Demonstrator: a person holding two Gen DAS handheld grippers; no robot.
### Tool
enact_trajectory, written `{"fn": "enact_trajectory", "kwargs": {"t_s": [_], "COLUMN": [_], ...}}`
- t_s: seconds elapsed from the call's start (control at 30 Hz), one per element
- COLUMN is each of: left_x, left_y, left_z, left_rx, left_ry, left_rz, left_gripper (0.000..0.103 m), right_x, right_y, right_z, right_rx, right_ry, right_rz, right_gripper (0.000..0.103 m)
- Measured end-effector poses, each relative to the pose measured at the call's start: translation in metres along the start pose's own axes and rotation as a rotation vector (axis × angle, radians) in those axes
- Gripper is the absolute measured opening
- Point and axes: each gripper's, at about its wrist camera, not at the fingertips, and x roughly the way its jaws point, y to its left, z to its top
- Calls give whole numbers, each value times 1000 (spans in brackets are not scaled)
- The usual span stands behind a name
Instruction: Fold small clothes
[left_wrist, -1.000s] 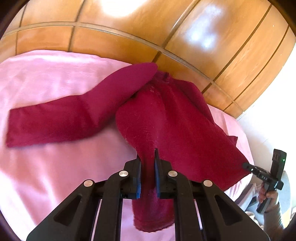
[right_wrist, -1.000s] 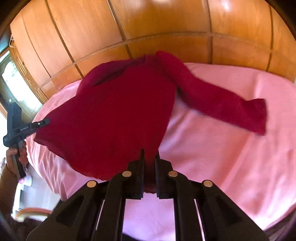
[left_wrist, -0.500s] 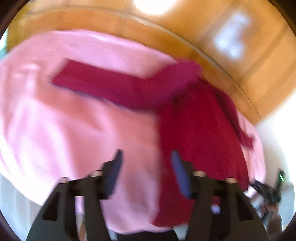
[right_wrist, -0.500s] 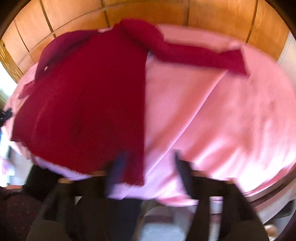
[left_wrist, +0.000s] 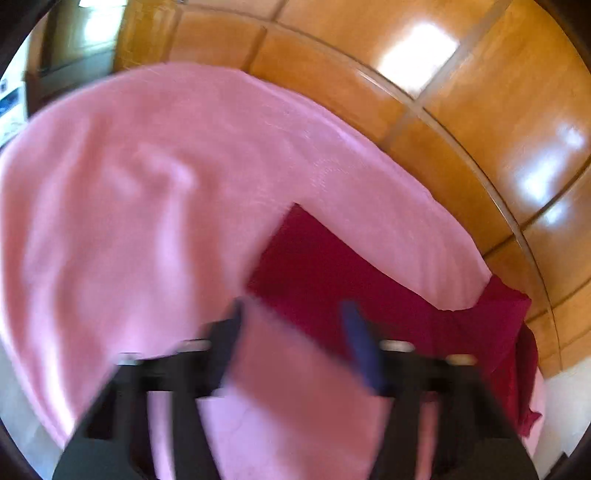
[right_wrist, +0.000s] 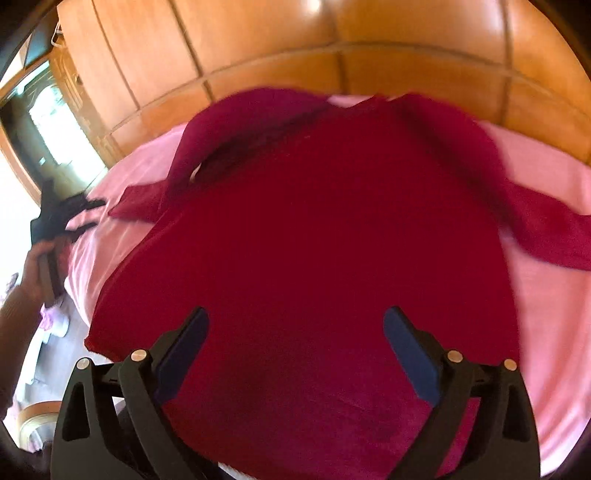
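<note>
Spreading looks done: I see the red sweater flat on the pink bed, no fold made yet. Right jaws opening wide and empty above its hem; left jaws closing near a sleeve, nothing between them

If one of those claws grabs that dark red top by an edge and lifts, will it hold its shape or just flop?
Probably flop: the dark red top lies limp on the pink sheet, its sleeve trailing loose. It looks like soft knit, so likely light and grippy rather than slippery. Pushed, it would probably bunch up instead of sliding whole.

A home bedroom: pink bedsheet against glossy wooden wardrobe panels.
</note>
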Motion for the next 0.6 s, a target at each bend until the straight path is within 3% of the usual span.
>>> {"fn": "enact_trajectory", "kwargs": {"t_s": [0.03, 0.17, 0.33, 0.4, 0.47, 0.5, 0.53, 0.57, 0.6], "left_x": [9, -8, -39, -45, -46, -45, -43, -42, -40], "left_y": [-5, -8, 11, 21, 31, 32, 29, 27, 24], "left_z": [2, 29, 93, 109, 115, 113, 107, 101, 90], "left_rx": [24, 100, 66, 36, -8, -9, 25, 50, 66], "left_ry": [25, -86, -243, -261, -222, -206, -192, -183, -177], "left_rz": [-2, 57, 154, 166, 65, 55, 83, 90, 73], "left_gripper": [0, 0, 0, 0, 0, 2, 20, 51, 66], "right_x": [9, 38, 38, 39, 36, 37, 37, 35, 37], "right_y": [3, 2, 8, 6, 0, 1, 1, 2, 3], "right_z": [0, -13, -25, -24, -29, -30, -31, -32, -33], "right_rx": [4, 26, -59, -47, -38, -40, -38, -34, -32], "right_ry": [14, 94, 59, 59, 50, 47, 40, 34, 29], "right_rz": [-7, -67, -116, -112, -106, -110, -116, -121, -128], "right_gripper": [100, 101, 101, 101, 101, 101, 101, 101, 101]}}
